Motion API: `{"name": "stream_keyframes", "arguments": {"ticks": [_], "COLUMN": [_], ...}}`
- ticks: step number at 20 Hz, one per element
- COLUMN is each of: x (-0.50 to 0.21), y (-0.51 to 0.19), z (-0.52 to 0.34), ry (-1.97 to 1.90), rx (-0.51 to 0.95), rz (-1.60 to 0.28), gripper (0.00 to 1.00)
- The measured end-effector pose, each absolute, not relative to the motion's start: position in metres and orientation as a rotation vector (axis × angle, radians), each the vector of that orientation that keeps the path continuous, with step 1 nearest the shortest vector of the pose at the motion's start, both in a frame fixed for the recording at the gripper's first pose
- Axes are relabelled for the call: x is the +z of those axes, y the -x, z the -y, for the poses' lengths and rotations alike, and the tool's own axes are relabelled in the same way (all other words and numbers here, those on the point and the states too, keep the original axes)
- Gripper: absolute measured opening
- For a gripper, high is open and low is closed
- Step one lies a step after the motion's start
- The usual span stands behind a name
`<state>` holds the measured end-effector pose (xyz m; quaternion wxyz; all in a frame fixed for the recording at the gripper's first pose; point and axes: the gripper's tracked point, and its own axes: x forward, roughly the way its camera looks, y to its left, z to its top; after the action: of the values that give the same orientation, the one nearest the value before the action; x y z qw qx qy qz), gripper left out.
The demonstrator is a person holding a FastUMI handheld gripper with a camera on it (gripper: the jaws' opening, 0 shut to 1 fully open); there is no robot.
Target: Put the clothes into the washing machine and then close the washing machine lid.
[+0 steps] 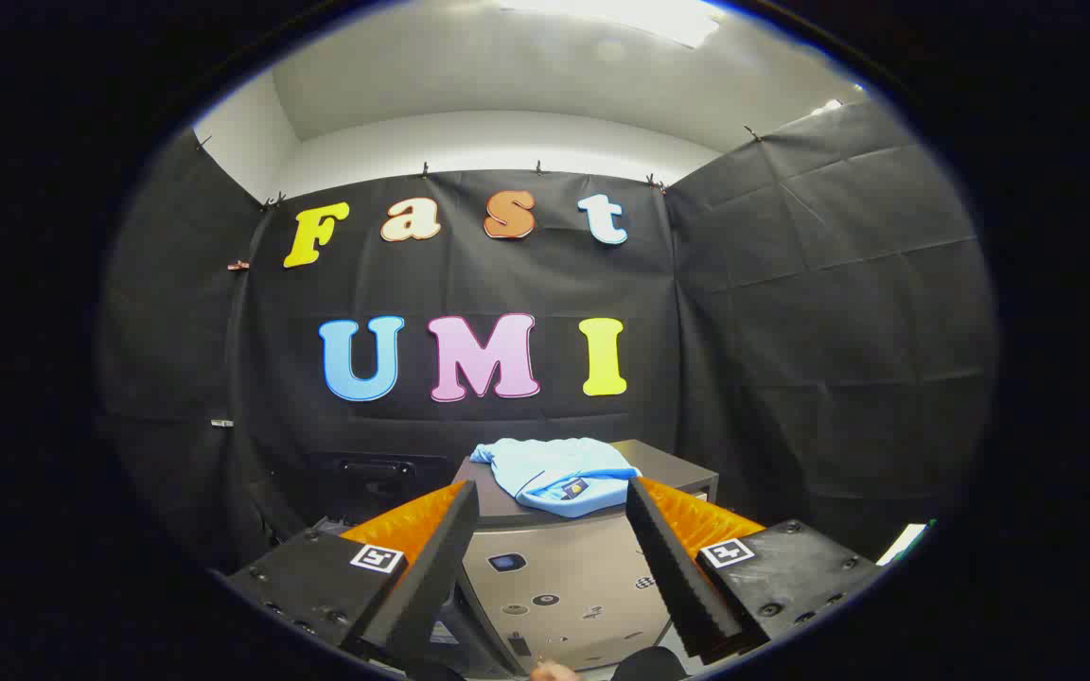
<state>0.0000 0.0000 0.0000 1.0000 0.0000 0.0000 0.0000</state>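
A folded light-blue garment (556, 475) lies on top of a dark grey washing machine (564, 577), near its front edge. The machine's front panel with small buttons and stickers faces me between the fingers. My gripper (553, 549) is open and holds nothing; its two black fingers (446, 558) with orange sides stand wide apart. The garment lies beyond the fingertips, between them and a little higher. The washer's lid looks closed under the garment, though I cannot tell for sure.
Black cloth walls enclose the booth behind and to both sides of the machine. A dark box-like unit (375, 478) stands left of the washer against the back wall. A white and green object (905, 541) shows low on the right.
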Motion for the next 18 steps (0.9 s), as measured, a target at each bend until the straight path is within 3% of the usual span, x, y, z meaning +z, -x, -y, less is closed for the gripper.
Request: {"name": "stream_keyframes", "arguments": {"ticks": [18], "x": [-0.016], "y": [-0.038], "z": [-0.022], "ry": [0.015], "rx": [0.106], "rz": [-0.075], "gripper": [0.98]}}
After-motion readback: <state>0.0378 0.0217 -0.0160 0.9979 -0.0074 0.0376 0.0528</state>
